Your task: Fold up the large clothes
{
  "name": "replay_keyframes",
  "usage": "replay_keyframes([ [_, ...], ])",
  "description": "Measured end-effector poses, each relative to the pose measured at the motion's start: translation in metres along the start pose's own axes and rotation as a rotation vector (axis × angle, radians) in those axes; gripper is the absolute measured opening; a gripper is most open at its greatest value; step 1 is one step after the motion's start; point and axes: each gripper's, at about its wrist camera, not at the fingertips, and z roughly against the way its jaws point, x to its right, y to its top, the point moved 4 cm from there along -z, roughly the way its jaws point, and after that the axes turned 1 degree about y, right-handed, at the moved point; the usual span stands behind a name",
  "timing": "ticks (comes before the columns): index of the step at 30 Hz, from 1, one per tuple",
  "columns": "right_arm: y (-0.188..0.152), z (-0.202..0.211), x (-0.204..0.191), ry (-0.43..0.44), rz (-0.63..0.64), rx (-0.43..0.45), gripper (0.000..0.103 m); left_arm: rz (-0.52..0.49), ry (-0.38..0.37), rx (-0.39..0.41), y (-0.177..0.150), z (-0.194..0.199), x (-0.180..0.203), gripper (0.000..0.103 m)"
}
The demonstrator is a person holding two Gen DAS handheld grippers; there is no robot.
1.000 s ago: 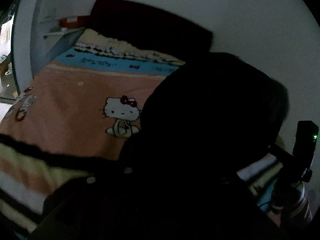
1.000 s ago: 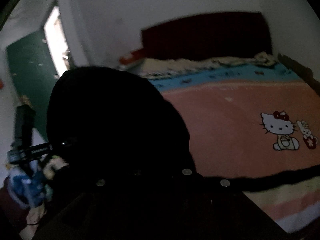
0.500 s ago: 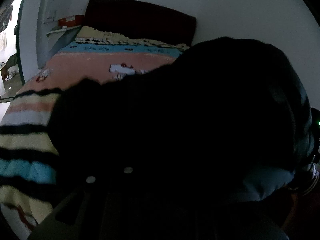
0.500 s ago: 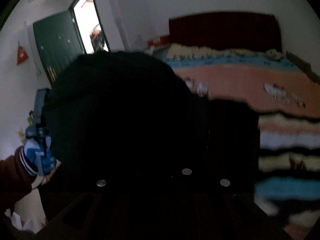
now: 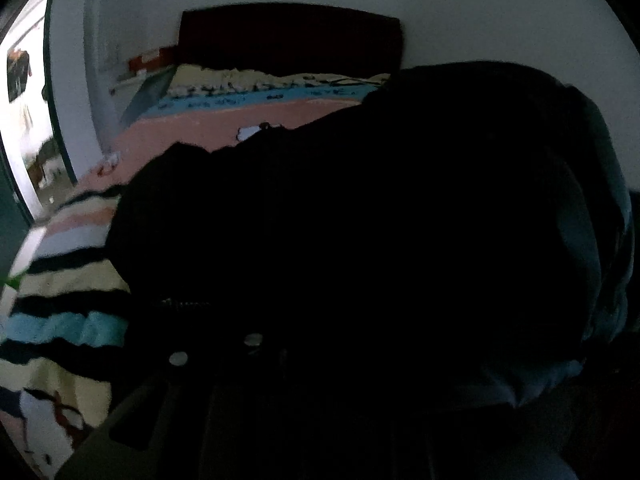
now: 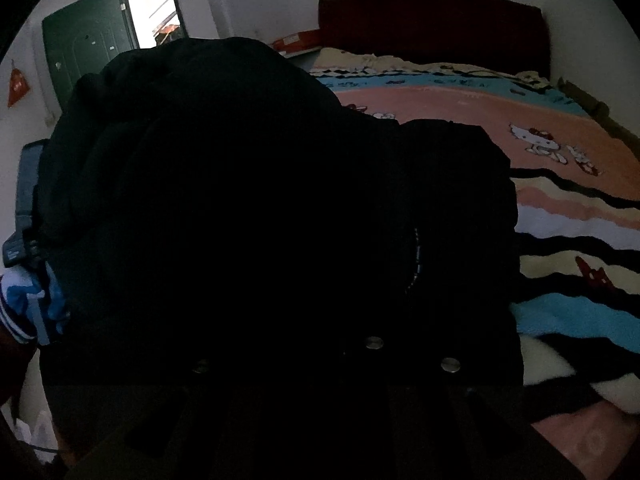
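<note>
Nearest to both cameras hangs one large black garment (image 6: 260, 220), so dark and so close that it swallows the fingers of each claw. Whether the left claw or the right claw is pinching the cloth or standing spread cannot be told from either view; only small metal studs (image 6: 374, 343) glint where the fingers ought to be. In the right wrist view the gloved left hand (image 6: 36, 300) shows at the far left edge with its gripper body above it, tucked against the bulk of the fabric.

The garment looks thick and soft, probably a padded or fleece coat: it bunches in rounded mounds instead of falling in thin creases, and a paler lining (image 5: 576, 240) shows at its right side in the left wrist view. A zipper line (image 6: 417, 256) runs down it. I judge it heavy and floppy, not slippery; it should be taken at firm seams, such as shoulders, hem corners or the zipper edge, with the two grips well apart so the middle does not sag.

Beyond it lies one bed (image 6: 560, 216) with a striped cartoon blanket, over whose near end the garment is held or draped. Farther off are one dark red headboard (image 6: 432, 24) and one green door (image 6: 88, 52).
</note>
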Motion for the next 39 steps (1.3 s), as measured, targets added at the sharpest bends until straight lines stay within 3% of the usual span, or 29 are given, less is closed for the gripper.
replay_keyframes([
  [5,-0.006,0.01,-0.006,-0.021,0.016,0.012,0.012,-0.081,0.058,0.031,-0.006,0.004,0.007,0.023],
  [8,-0.007,0.012,-0.007,-0.029,0.027,0.018,0.012,-0.103,0.078,0.038,-0.008,0.006,0.007,0.035],
  [10,-0.007,0.013,-0.006,-0.034,0.032,0.023,0.013,-0.107,0.098,0.001,-0.013,0.003,0.001,0.082],
  [15,-0.006,0.02,-0.005,-0.052,0.034,0.037,0.023,-0.053,0.11,-0.049,-0.035,0.009,-0.021,0.082],
  [17,-0.008,0.018,-0.006,-0.059,0.047,0.023,0.05,-0.021,0.109,-0.048,-0.04,0.015,-0.028,0.082],
  [18,-0.01,0.017,-0.005,-0.062,0.048,0.013,0.054,-0.005,0.11,-0.049,-0.042,0.019,-0.032,0.082],
  [27,-0.018,0.039,0.009,-0.082,0.028,-0.002,0.054,0.031,0.096,-0.049,-0.036,0.049,-0.034,0.082],
  [34,0.011,0.073,0.027,-0.147,0.009,0.022,0.054,0.091,0.049,0.001,0.033,0.061,-0.034,0.082],
  [39,0.064,0.077,0.024,-0.15,0.004,0.068,0.054,0.095,0.009,0.031,0.09,0.049,-0.019,0.082],
])
